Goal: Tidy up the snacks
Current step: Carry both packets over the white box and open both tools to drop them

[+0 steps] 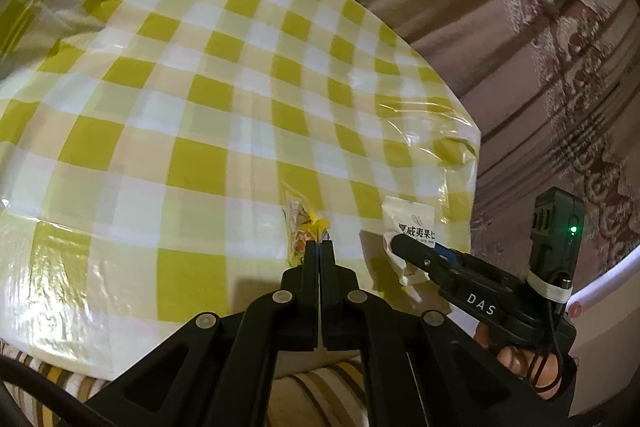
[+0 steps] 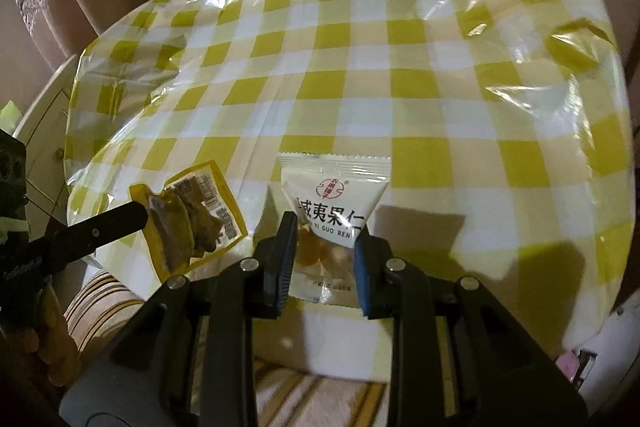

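The white plastic nut packet with black Chinese lettering [image 2: 334, 215] sits pinched between the blue-padded fingers of the right gripper [image 2: 325, 251], its clear lower half showing pale round nuts, and it hangs just above the near edge of the table; from the left wrist view the same packet [image 1: 408, 227] shows crumpled at the tip of that gripper [image 1: 400, 241]. Just to its left, the yellow foil snack pouch with a clear window of brown pieces [image 2: 188, 223] is clamped at 1 edge by the left gripper [image 1: 319, 247], whose 2 black fingers are pressed fully together on it, so the pouch [image 1: 300, 227] appears edge-on and thin in that gripper's own camera. Both packets are held near each other over the front of the table, apart and not touching. Beneath them spreads the glossy yellow-and-white checked plastic tablecloth [image 2: 400, 67], wrinkled at its corners. A striped yellow and brown cushion [image 2: 100, 303] lies below the table's near edge, and brownish-pink patterned curtains [image 1: 540, 27] hang behind
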A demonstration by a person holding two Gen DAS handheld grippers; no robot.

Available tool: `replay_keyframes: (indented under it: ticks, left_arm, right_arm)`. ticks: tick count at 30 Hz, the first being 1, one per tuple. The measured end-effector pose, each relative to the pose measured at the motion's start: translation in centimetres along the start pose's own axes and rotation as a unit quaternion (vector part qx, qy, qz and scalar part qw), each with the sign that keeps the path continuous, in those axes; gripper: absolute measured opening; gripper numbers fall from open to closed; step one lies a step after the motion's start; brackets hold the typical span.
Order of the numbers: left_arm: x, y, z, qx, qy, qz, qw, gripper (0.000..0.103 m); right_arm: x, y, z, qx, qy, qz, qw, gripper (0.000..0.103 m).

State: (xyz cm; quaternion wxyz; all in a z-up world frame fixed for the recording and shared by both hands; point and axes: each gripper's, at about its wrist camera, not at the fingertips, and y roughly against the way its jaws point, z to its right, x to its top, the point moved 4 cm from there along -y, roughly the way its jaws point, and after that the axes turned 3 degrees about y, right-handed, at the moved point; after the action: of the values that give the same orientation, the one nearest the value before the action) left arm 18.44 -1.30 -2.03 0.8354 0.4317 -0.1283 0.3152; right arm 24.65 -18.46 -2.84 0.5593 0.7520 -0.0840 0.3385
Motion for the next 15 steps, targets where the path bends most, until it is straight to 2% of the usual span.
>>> replay_keyframes:
  ticks: [8,15]
  left_arm:
    - [-1.2,-0.1,4.1,-0.013,-0.036,-0.010,0.9992,0.000]
    - [-2.9,-1.2,9.1,-0.039,-0.080,-0.033,0.9955,0.000]
  right_arm:
    - [-2.2,3.4,2.3,-0.010,-0.022,0.012,1.000,0.030]
    - [-5.1,6.9,6.7,-0.043,-0.058,0.017,0.997,0.030]
